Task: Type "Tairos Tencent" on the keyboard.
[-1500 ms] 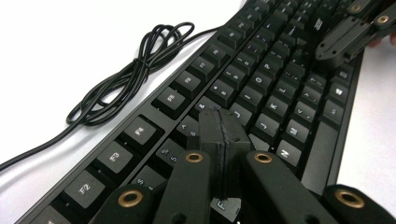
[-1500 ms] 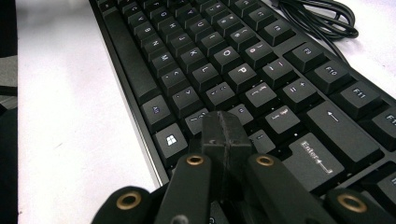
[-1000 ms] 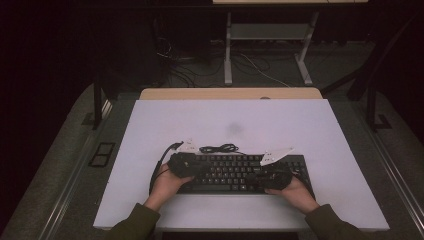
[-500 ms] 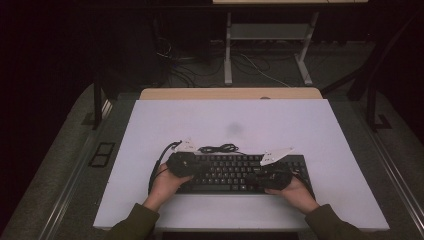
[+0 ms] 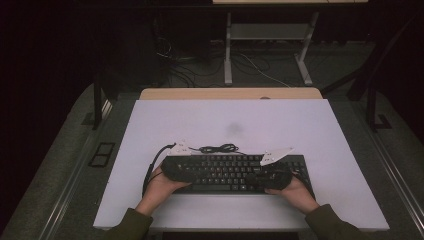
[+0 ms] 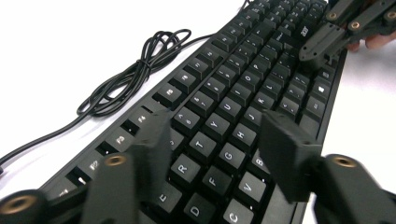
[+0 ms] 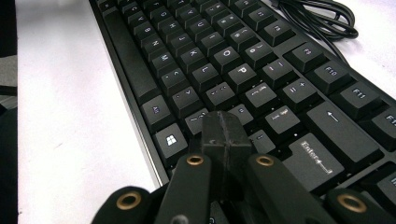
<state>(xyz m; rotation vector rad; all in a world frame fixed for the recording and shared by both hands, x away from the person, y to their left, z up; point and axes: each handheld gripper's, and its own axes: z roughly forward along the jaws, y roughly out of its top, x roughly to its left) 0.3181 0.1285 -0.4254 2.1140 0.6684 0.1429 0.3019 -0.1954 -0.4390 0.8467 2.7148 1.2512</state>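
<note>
Over the matte black keyboard (image 6: 243,107), left gripper (image 6: 219,140) jaws have just spread; right gripper (image 7: 226,133) jaws pressed together.

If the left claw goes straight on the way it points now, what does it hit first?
Most likely the right claw. The left claw, its jaws just opened with nothing between them, points along the keyboard, low over the key rows, toward the right claw at the far end. Depth is unclear; a slight dip would meet the keys first.
</note>
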